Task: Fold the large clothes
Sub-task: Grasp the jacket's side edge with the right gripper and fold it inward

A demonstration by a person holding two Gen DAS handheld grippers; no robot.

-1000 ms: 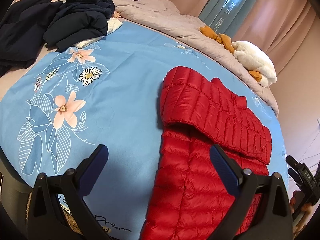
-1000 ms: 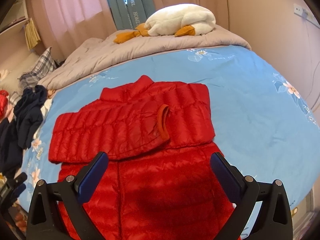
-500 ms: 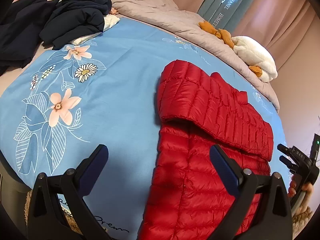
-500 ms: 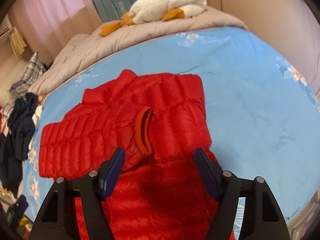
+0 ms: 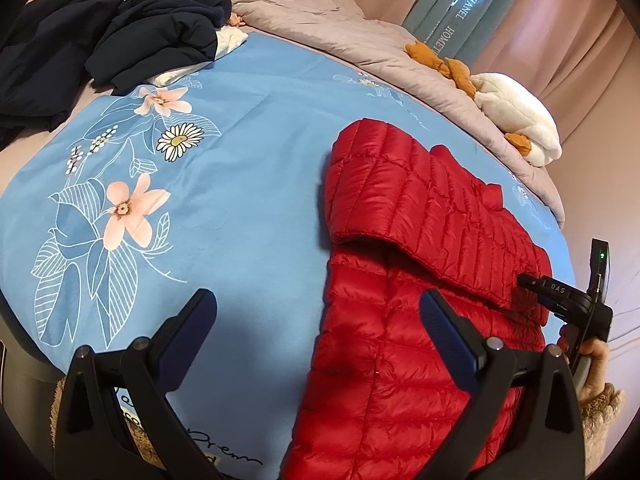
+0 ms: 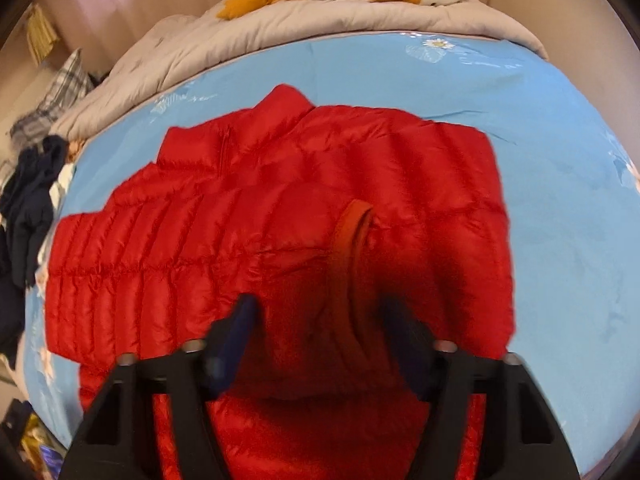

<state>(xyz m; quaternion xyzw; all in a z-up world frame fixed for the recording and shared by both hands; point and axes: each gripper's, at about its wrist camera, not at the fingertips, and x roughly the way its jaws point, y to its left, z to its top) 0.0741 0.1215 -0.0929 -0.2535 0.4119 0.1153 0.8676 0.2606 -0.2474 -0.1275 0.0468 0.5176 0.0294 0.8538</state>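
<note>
A red puffer jacket lies on the blue floral sheet, its sleeves folded across the chest. In the right wrist view the jacket fills the middle, and a sleeve cuff lies on top. My right gripper hangs low over that cuff. Its jaws are closing, with the cuff end and puffed fabric between them; the blurred pads do not clearly press. My left gripper stands open above the jacket's lower left edge, holding nothing. The right gripper, held by a hand, shows at the jacket's far side.
A pile of dark clothes lies at the far left of the bed. A grey duvet is bunched along the far side with a white plush goose on it. Curtains hang behind. The bed's near edge runs under the left gripper.
The right gripper has dropped towards the folded sleeve cuff and its jaws have narrowed around it. It has also come further into the left wrist view. The left gripper has stayed put.
</note>
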